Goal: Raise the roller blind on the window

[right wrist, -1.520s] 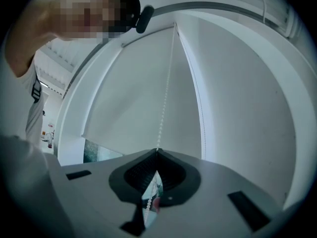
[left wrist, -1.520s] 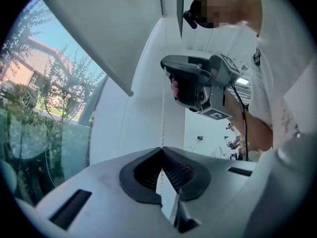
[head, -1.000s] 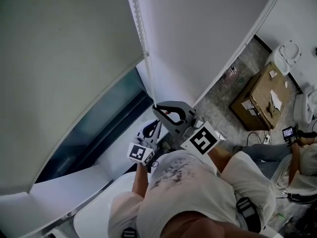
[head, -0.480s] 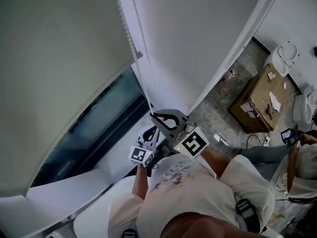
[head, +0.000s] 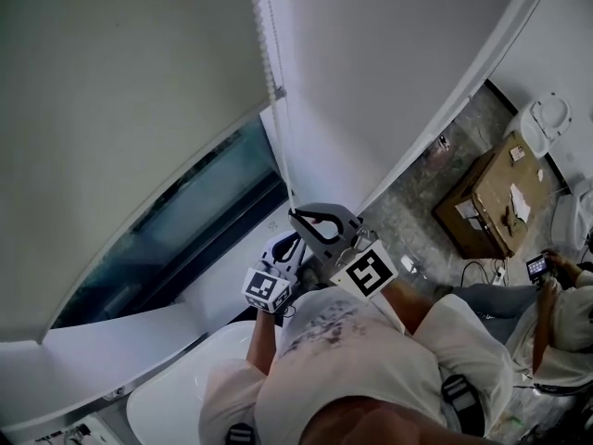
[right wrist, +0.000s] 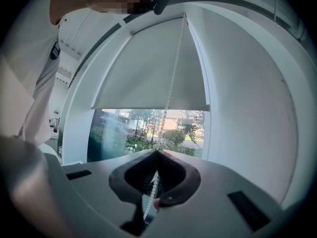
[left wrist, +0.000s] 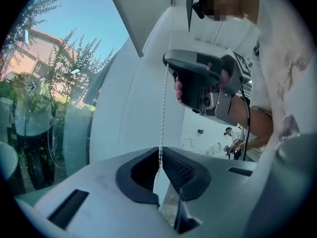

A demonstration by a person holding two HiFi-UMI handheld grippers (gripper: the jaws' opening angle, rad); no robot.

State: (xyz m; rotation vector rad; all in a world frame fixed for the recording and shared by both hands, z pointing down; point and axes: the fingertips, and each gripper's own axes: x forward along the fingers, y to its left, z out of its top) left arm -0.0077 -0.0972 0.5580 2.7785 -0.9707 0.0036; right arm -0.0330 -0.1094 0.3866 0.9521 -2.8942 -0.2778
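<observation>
bead cord (left wrist: 162, 108) likely handling light, limp, slippery | left gripper (left wrist: 160, 151) jaws pinching it | right gripper (right wrist: 157, 152) jaws pinching it higher up | roller blind (right wrist: 148, 68) hanging part-raised

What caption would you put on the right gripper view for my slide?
Right tool shut on the bead cord, roller blind partly raised over the window.

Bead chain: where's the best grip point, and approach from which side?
Take the bead chain on its straight free run below the bottom edge of the roller blind, coming level from the room side, jaws straddling it. It hangs thin, taut and clear of the wall. The right gripper and left gripper clamp it so.
</observation>
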